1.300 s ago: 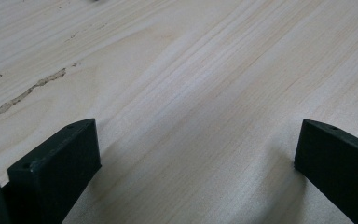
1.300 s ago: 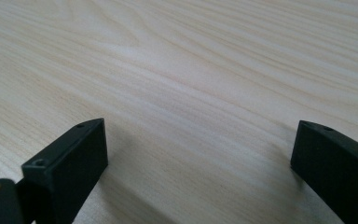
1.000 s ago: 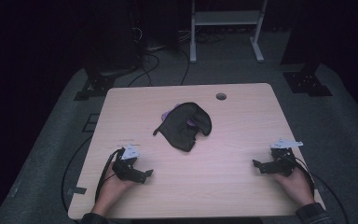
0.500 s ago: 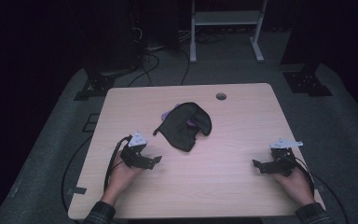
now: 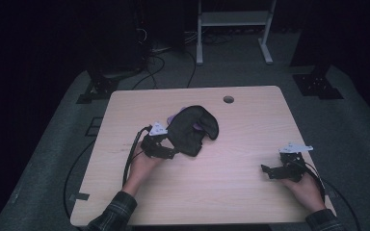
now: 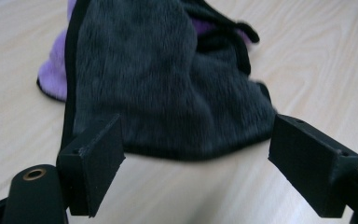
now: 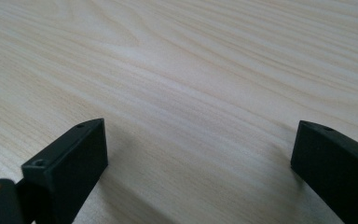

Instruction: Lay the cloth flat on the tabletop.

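Observation:
A crumpled dark grey plush cloth (image 5: 192,130) with purple lining lies near the middle of the light wooden table (image 5: 241,192). In the left gripper view the cloth (image 6: 168,79) spreads just beyond the jaws, its near hem level with the fingertips. My left gripper (image 5: 169,153) is open at the cloth's near left edge, jaws wide, nothing between them (image 6: 196,161). My right gripper (image 5: 266,171) rests low over bare wood at the table's right front, open with nothing in it (image 7: 198,154).
A small round cable hole (image 5: 228,99) sits near the table's far edge. Cables trail from both grippers off the front of the table. Beyond the table a white metal stand (image 5: 231,19) and black equipment stand on the dark floor.
My left gripper has moved forward and rightward from the front left of the table up to the cloth's near edge. The right gripper has stayed in place.

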The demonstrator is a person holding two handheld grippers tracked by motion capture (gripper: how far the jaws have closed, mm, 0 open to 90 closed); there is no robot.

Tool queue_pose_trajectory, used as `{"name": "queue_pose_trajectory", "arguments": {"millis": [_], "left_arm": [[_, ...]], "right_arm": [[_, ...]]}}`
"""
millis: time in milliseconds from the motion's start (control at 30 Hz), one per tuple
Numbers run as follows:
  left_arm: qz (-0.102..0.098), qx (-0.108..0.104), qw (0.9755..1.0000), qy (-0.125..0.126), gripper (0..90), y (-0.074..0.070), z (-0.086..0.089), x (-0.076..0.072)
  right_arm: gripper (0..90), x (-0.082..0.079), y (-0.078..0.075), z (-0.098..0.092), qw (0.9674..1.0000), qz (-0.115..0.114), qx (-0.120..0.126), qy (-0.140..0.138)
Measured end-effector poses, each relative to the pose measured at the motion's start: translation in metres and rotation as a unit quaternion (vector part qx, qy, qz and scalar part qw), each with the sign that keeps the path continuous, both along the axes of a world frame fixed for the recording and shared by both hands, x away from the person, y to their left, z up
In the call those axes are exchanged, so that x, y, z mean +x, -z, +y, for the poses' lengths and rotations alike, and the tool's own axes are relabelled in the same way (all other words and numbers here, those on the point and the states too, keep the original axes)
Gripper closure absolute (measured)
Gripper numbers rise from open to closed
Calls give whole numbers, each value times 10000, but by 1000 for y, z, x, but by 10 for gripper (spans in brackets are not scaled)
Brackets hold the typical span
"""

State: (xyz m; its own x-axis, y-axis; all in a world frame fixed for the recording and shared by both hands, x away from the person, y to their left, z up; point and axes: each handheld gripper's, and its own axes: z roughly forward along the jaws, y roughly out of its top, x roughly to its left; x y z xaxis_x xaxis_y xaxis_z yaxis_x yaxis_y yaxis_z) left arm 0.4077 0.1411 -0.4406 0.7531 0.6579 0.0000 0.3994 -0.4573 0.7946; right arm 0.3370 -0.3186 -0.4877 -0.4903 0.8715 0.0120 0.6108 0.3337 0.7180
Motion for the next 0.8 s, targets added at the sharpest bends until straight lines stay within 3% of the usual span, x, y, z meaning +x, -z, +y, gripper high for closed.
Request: {"name": "queue_pose_trajectory", "arguments": {"millis": [67,300,433,533,567,700,800], "left_arm": [[3,-64,10000,26,190,0,-6,6],[-15,40,10000,45,238,5,-20,24],[-167,55,9998,-20,311,9,-25,31],[-150,207,9997,-42,446,13,-29,35],[-136,212,9997,-48,446,13,-29,36],[-35,240,9997,-61,776,14,-31,37],[2,213,9998,-45,844,12,-32,35]], "right_arm": [[29,0,0,0,10000,0,0,0],[30,0,0,0,10000,-5,1,-4],[30,0,0,0,10000,-3,0,-5],[30,0,0,0,10000,-1,-1,-27],[30,0,0,0,10000,-1,-1,-27],[30,0,0,0,10000,0,-2,-28],[30,0,0,0,10000,0,-1,-31]]}}
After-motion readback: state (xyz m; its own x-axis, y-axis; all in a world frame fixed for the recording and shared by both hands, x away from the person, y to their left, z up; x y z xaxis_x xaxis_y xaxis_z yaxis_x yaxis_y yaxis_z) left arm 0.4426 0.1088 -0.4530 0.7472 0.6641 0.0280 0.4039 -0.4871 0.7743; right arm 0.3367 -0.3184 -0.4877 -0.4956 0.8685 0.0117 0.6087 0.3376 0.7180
